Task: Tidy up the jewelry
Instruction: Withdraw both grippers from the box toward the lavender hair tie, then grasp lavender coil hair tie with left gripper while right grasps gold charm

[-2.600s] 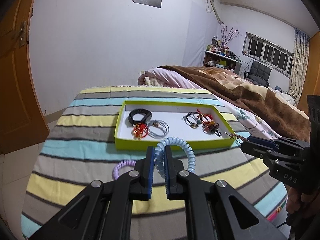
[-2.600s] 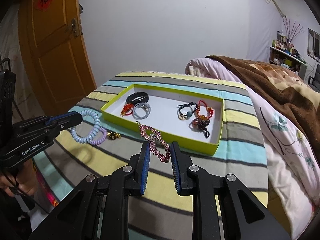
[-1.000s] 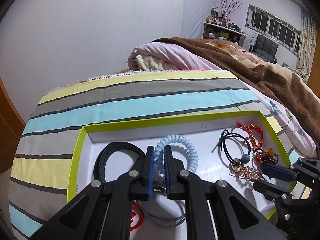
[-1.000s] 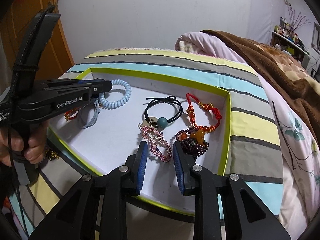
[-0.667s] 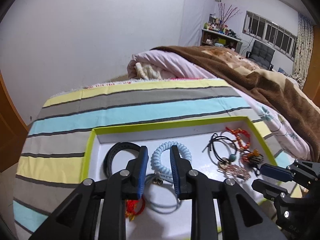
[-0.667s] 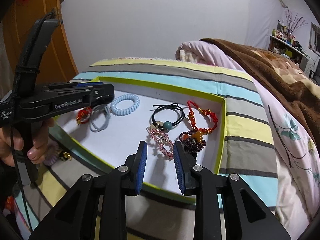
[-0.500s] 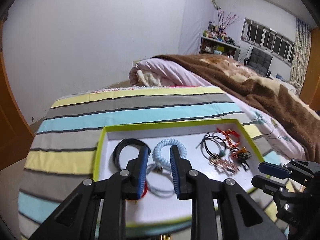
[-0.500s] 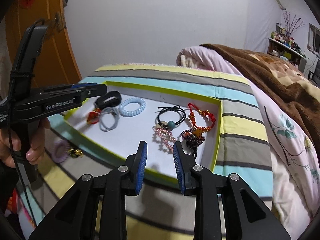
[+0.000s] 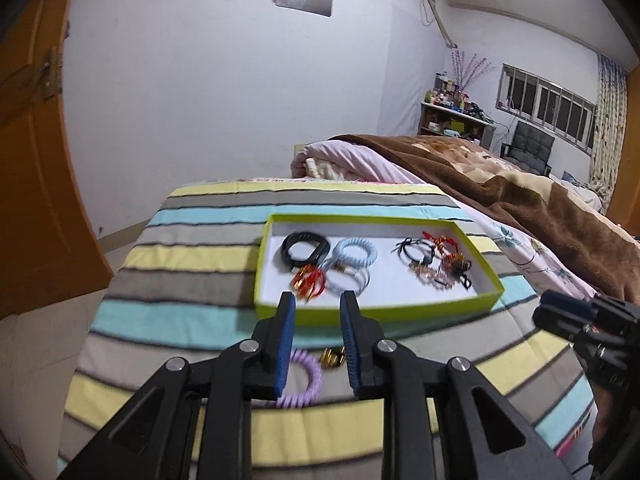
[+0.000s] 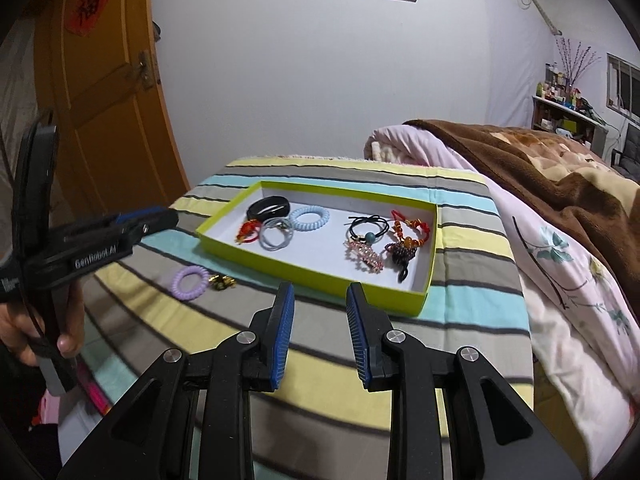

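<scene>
Both tools gape, empty. Purple tie [image 9: 301, 380] lies outside the tray [image 9: 372, 312], directly beneath the left tool [image 9: 316, 340], nearer than the right tool [image 10: 320, 320].

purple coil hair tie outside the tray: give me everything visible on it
The purple coil hair tie is a pale lilac spiral ring, plastic-looking, lying flat on the striped bedspread outside the green tray, off its near left corner. A small gold piece lies right beside it; contact is unclear. Neither gripper holds it; in the left wrist view it shows partly hidden behind the left gripper.
</scene>
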`<state>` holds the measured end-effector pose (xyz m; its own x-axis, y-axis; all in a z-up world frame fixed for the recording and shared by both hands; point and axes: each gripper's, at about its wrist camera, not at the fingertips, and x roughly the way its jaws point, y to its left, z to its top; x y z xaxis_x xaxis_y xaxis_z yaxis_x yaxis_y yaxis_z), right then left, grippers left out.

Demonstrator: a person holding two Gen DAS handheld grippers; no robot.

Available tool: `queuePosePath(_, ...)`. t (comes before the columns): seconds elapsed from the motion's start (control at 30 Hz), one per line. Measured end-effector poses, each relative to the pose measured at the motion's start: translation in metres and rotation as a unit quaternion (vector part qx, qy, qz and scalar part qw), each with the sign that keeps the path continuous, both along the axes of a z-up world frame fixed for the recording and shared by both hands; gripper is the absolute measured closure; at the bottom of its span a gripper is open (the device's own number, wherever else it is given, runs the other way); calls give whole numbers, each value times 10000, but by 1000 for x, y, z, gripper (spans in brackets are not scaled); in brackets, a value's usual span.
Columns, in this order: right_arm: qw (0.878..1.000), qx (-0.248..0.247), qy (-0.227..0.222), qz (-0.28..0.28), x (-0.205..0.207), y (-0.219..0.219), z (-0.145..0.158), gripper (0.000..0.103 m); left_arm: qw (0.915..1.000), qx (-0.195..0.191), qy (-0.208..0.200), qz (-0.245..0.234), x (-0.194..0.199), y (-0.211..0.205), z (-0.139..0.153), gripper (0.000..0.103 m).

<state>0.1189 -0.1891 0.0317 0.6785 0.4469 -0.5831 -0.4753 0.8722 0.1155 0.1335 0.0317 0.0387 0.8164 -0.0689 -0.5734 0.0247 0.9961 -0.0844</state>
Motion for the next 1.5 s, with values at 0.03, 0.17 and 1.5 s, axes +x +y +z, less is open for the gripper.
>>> queuePosePath(0.03, 10000, 27, -18, 5, -4, -2, 1, 75, 10000, -37, -3, 44, -6, 3, -1, 79)
queuePosePath(0.17, 9999, 161, 9, 16, -16, -6, 3, 75, 9996, -173, 16, 204, -25, 16, -8, 79)
queuePosePath(1.5, 9951, -161, 456, 867, 8, 61, -30, 75, 9943, -53, 1021, 295, 6, 26, -67, 70)
